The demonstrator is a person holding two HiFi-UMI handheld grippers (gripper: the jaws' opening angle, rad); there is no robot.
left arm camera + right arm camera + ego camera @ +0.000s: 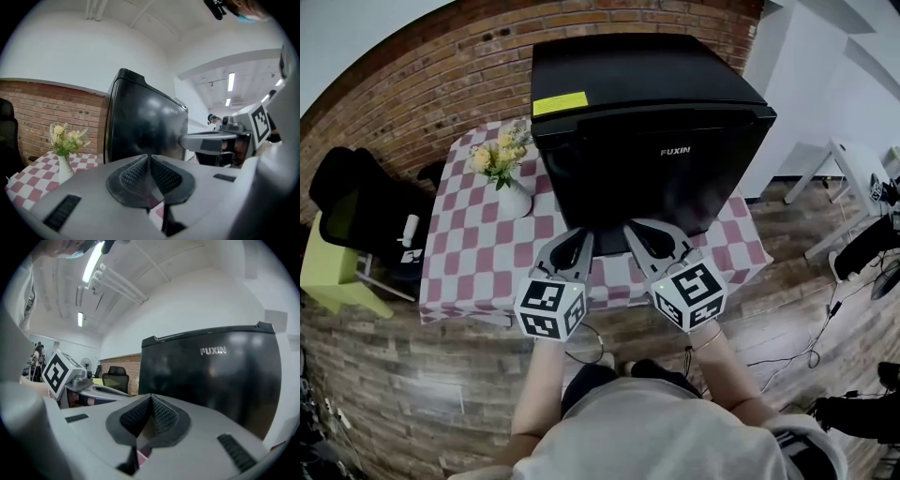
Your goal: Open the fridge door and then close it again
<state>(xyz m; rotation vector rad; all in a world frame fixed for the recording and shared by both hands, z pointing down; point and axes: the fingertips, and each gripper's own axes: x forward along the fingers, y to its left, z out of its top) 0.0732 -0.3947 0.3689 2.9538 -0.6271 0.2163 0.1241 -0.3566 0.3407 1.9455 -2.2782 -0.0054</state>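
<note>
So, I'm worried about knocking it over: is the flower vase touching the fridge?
Apart. The left gripper view shows checked tablecloth between the vase and the fridge.

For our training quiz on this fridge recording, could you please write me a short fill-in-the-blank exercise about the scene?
1. The door of the fridge is ____.
2. The vase beside it holds ____ flowers.
3. The left hand-held gripper and the right hand-held gripper both have their jaws ____, with nothing between them.
4. The brand name on the fridge front reads ____.

Missing words: closed; yellow; shut; FUXIN
</note>
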